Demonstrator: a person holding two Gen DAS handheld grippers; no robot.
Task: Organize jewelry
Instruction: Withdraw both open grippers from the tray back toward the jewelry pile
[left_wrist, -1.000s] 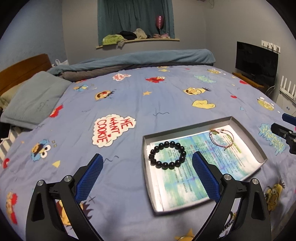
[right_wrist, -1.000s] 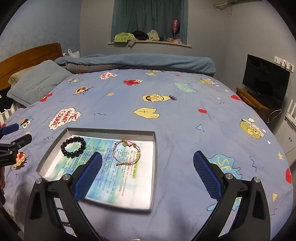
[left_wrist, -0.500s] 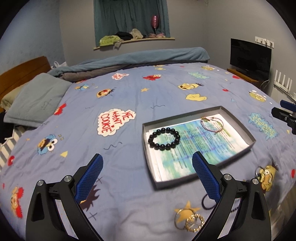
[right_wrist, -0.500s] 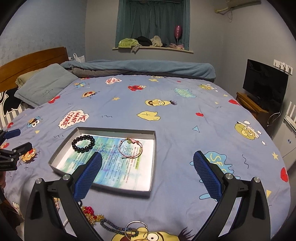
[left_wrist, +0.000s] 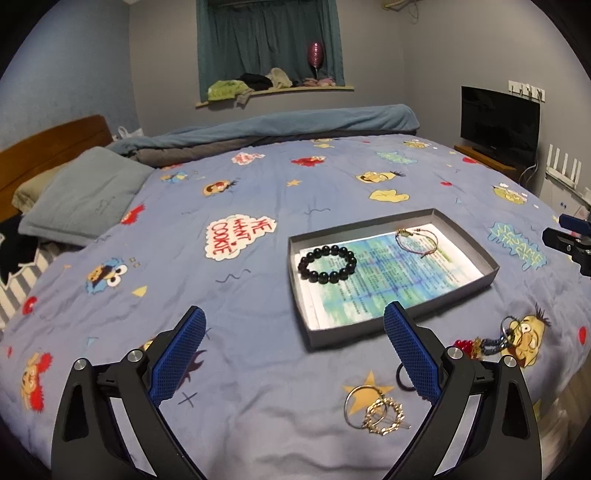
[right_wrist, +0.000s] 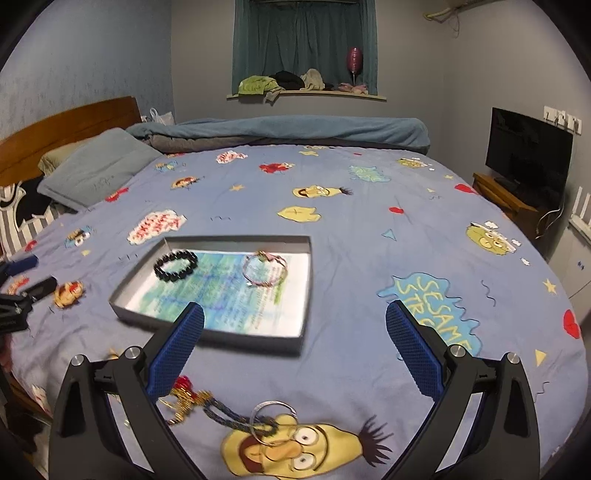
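Observation:
A shallow grey tray lined with printed paper lies on the bed. In it are a black bead bracelet and a thin pink cord bracelet. Loose jewelry lies on the bedspread in front of the tray: silver and gold rings, a black hair tie, a red, gold and blue beaded chain and silver hoops. My left gripper is open and empty, above the bedspread short of the tray. My right gripper is open and empty above the loose chain.
The bed is covered by a blue cartoon-print spread. A grey pillow and wooden headboard are at the left, a rolled blanket at the far side. A TV stands at the right.
Both grippers have pulled back and up from the tray. The loose jewelry on the near bedspread has come into view. Both grippers stay open.

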